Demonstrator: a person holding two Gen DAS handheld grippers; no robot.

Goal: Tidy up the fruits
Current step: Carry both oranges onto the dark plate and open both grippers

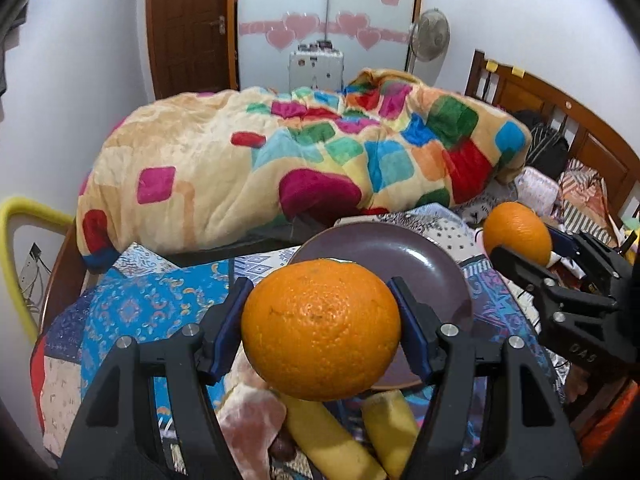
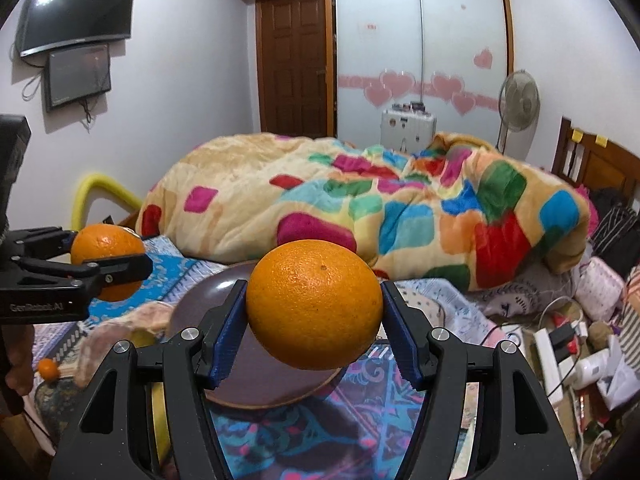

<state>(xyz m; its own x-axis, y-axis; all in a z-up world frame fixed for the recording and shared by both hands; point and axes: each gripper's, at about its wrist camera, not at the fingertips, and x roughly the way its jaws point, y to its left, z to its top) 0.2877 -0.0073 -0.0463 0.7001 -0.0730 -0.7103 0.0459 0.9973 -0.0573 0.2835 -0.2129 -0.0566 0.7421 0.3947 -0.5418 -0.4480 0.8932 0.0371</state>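
Bedroom clutter fills the background: a bright patchwork quilt (image 1: 304, 160) is heaped on the bed, and nearer me a blue patterned cloth (image 1: 132, 300) covers the surface where a dark purple plate (image 1: 400, 248) sits. My left gripper (image 1: 320, 328) has its blue pads pinching a large orange (image 1: 320, 328) at its widest part, held in the air just short of the plate's near rim, with two bananas (image 1: 332, 440) lying below it. My right gripper (image 2: 314, 306) is pinching a second orange (image 2: 314, 306) the same way, above the plate (image 2: 200, 300) as its own camera sees it. A much smaller orange fruit (image 2: 48, 368) lies off to the left on the cloth. I judge that both oranges are headed for the plate, and that is where the trouble lies: the two grippers converge on one small dish and could knock together or bump fruit against fruit. The oranges are round and the plate is shallow, so anything let go from height or near the rim may well roll off onto the cloth. Neither pair of pads wraps far around its fruit, so a sharp tilt of the wrist could let one slip.
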